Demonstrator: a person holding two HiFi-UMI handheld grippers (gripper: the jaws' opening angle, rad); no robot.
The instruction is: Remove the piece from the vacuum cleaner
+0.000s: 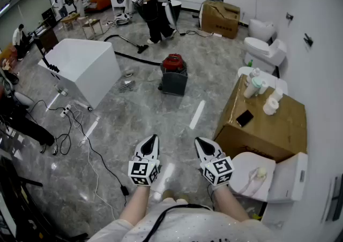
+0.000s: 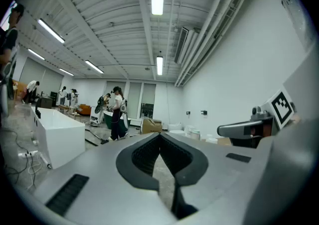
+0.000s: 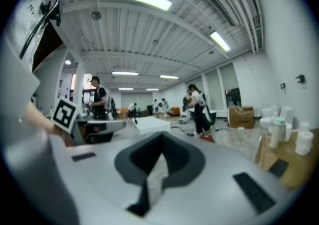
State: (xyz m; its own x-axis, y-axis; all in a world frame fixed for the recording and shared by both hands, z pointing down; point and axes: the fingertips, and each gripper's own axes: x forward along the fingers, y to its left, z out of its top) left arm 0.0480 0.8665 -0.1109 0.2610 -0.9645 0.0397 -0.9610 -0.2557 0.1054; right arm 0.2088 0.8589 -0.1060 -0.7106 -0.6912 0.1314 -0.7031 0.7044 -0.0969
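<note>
The vacuum cleaner (image 1: 173, 74), a red lid on a dark grey body, stands on the marble floor several steps ahead of me. Its black hose (image 1: 131, 56) trails off to the left. In the right gripper view, the vacuum cleaner (image 3: 207, 138) is only a small red patch past the jaws. My left gripper (image 1: 154, 138) and right gripper (image 1: 199, 141) are held side by side low in the head view, both pointing forward, far short of the vacuum. Each one is shut with nothing between its jaws, as both the left gripper (image 2: 160, 135) and right gripper (image 3: 162, 135) show in their own views.
A big white tub-like box (image 1: 83, 64) stands to the left, with cables (image 1: 69, 128) on the floor near it. To the right are a cardboard box (image 1: 268, 128) carrying cups and a phone, and white toilets (image 1: 265, 48). A person (image 1: 155, 5) stands beyond the vacuum.
</note>
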